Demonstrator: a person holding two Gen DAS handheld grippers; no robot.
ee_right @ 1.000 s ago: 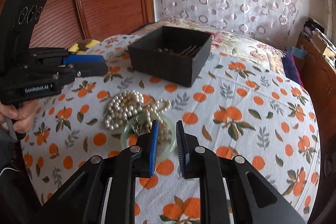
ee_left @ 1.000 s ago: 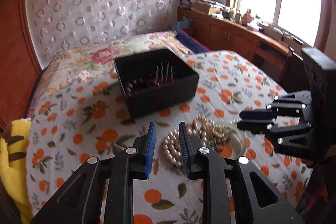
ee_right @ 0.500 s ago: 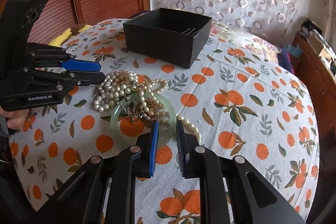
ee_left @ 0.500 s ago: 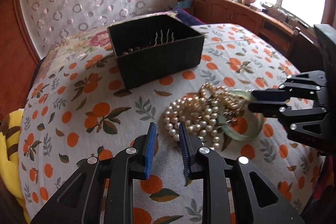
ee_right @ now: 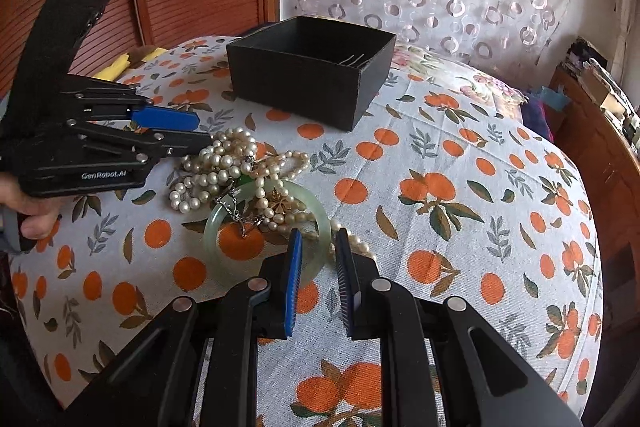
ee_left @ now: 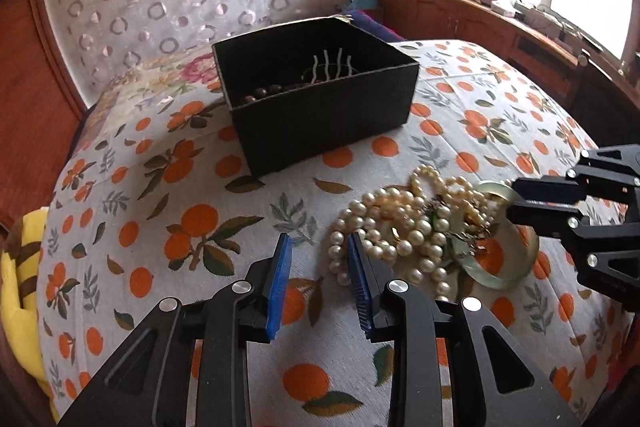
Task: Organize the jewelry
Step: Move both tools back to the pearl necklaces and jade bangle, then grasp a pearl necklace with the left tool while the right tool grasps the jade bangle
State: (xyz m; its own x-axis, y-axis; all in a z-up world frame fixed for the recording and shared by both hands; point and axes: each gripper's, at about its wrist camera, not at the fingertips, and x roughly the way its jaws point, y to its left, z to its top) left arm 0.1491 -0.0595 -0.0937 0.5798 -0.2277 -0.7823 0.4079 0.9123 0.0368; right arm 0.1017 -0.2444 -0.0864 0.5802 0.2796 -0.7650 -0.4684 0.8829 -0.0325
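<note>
Ribbed blue fingers [ee_left: 280, 283] opening, round pearl strands [ee_left: 400, 223], smooth jade bangle [ee_right: 266, 223]

The left gripper [ee_left: 318, 247] hangs over the orange-print cloth [ee_left: 160, 211], its jaws opening, nothing between them; the pearl heap [ee_left: 404, 223] lies just beside its right finger. A green bangle [ee_left: 516, 275] rests under the right gripper [ee_left: 514, 201]. Behind stands a black box [ee_left: 320, 119].
</note>
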